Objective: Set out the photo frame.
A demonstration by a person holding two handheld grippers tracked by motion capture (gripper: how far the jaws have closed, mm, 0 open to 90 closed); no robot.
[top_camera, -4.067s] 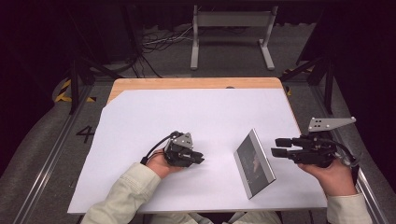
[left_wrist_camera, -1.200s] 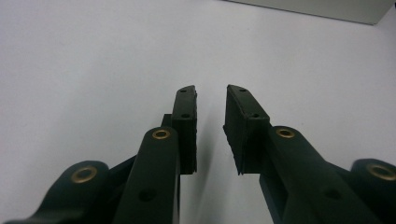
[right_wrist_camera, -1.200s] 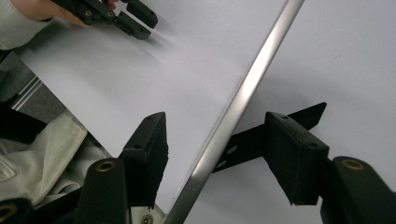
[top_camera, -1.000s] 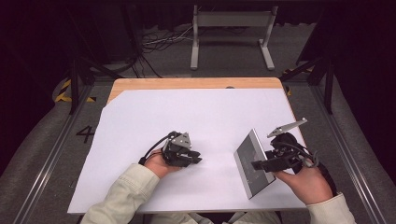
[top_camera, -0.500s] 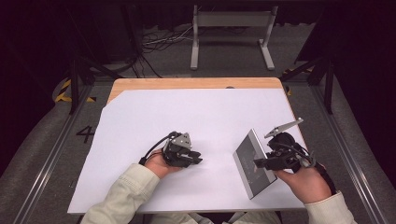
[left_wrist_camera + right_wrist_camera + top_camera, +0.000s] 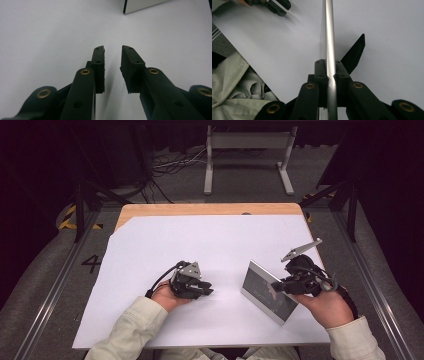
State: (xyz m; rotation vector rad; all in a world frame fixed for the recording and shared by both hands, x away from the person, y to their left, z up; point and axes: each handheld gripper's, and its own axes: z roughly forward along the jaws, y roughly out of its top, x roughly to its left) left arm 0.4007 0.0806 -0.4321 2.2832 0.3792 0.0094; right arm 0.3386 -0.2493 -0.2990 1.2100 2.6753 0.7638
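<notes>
A silver picture frame [image 6: 262, 292] stands tilted on the white sheet [image 6: 200, 245], right of centre. My right gripper [image 6: 278, 287] is at its upper right edge. In the right gripper view the jaws have just been closing and now press on the frame's thin silver edge [image 6: 329, 30], with my right gripper [image 6: 329, 63] shut on it. The frame's black back stand [image 6: 354, 53] sticks out to the right. My left gripper [image 6: 206, 290] rests on the sheet left of the frame. Its jaws [image 6: 112, 48] stand apart with nothing between them, and a corner of the frame [image 6: 140, 5] lies ahead.
The white sheet covers most of a wooden table [image 6: 200, 209]. A metal stand [image 6: 247, 150] and cables lie on the floor beyond the far edge. My left gripper [image 6: 279, 7] and a pale sleeve [image 6: 237, 82] appear in the right gripper view.
My right gripper came in from the right to the frame's edge and its jaws closed on it. The left hand stayed where it was.
</notes>
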